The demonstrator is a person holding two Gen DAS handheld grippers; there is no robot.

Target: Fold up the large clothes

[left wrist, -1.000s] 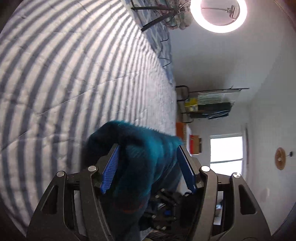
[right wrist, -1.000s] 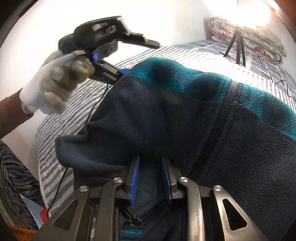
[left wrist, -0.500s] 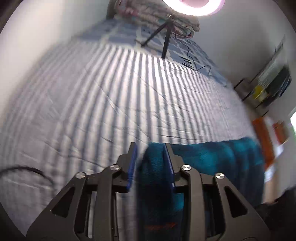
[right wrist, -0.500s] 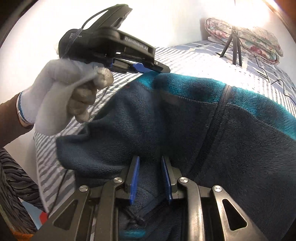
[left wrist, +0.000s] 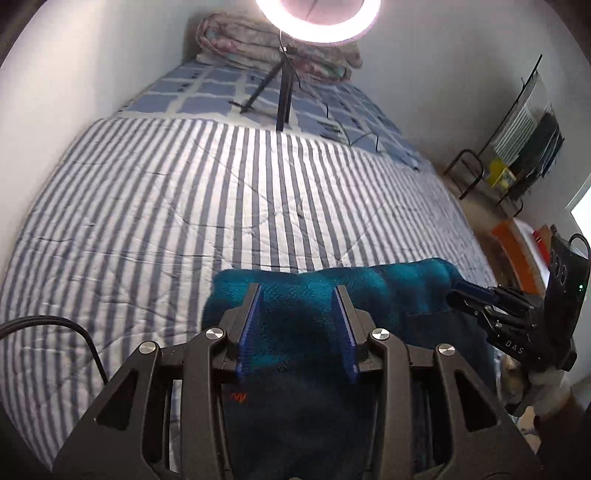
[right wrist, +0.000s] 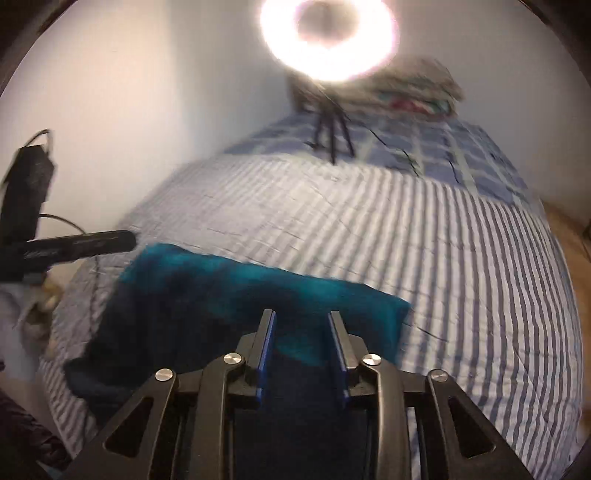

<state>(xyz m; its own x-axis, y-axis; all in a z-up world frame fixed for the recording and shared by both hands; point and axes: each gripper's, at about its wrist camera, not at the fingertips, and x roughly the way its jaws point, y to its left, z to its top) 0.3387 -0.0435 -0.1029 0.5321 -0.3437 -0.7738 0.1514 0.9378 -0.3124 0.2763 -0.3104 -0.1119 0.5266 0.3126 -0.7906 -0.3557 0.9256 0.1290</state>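
Note:
A teal and navy fleece jacket (left wrist: pixel 317 295) lies on the striped bedspread (left wrist: pixel 184 206) near the bed's front edge. It also shows in the right wrist view (right wrist: pixel 221 288), folded with the teal band toward the far side. My left gripper (left wrist: pixel 297 291) is open, its jaws spread just above the teal edge. My right gripper (right wrist: pixel 301 315) is open over the jacket's right part. The right gripper also shows at the right of the left wrist view (left wrist: pixel 465 291). The left gripper shows at the left of the right wrist view (right wrist: pixel 110 242).
A ring light (left wrist: pixel 317 18) on a black tripod (left wrist: pixel 282 99) stands at the far end of the bed on a checked blanket (left wrist: pixel 229 92). Folded bedding (left wrist: pixel 273 48) lies behind it. A metal rack (left wrist: pixel 517 147) stands by the right wall. A cable (left wrist: pixel 55 325) trails at left.
Both grippers have opened and let go of the jacket, which now lies on the bed. Both cameras have swung to face the ring light.

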